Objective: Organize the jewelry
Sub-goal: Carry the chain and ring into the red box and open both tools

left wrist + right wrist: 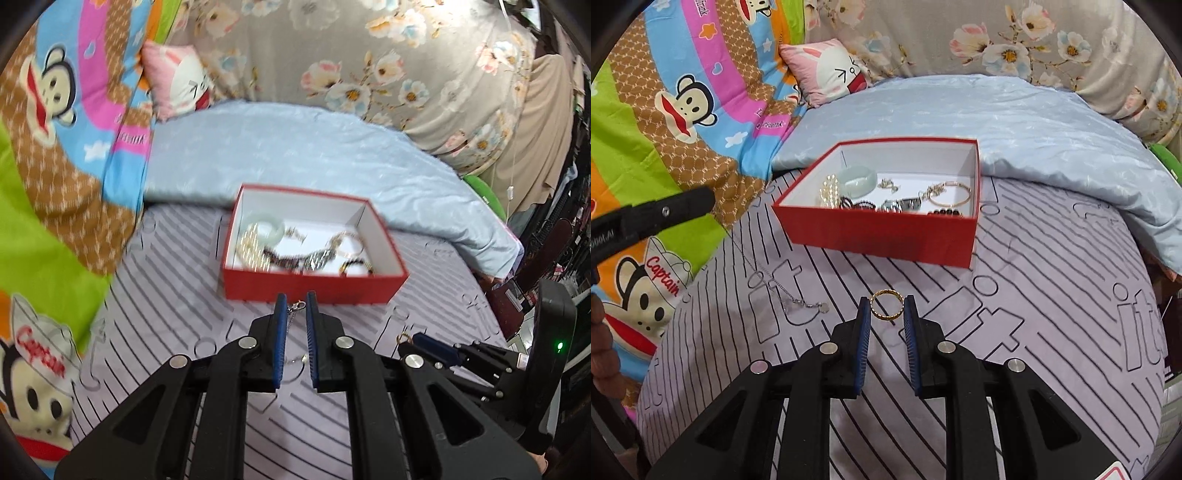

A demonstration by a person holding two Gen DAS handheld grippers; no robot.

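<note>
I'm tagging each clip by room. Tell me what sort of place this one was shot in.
Most likely a bedroom, with the work done on a bed: a striped sheet under the red jewelry box, a light blue quilt behind it, and a pink bunny pillow against cartoon-monkey bedding.

pink bunny pillow (831, 72) btwn monkey-print quilt (683, 110) & floral quilt (1052, 40).

Red open box (882, 236) w/ white inside sits far-center on the striped bed sheet, holding a pale green bangle (857, 180), pearl strand (829, 192), thin gold bangle (950, 194), dark beads. Gold ring (886, 304) upright, near-center. Silver chain necklace (798, 302) trails left of the ring.
</note>
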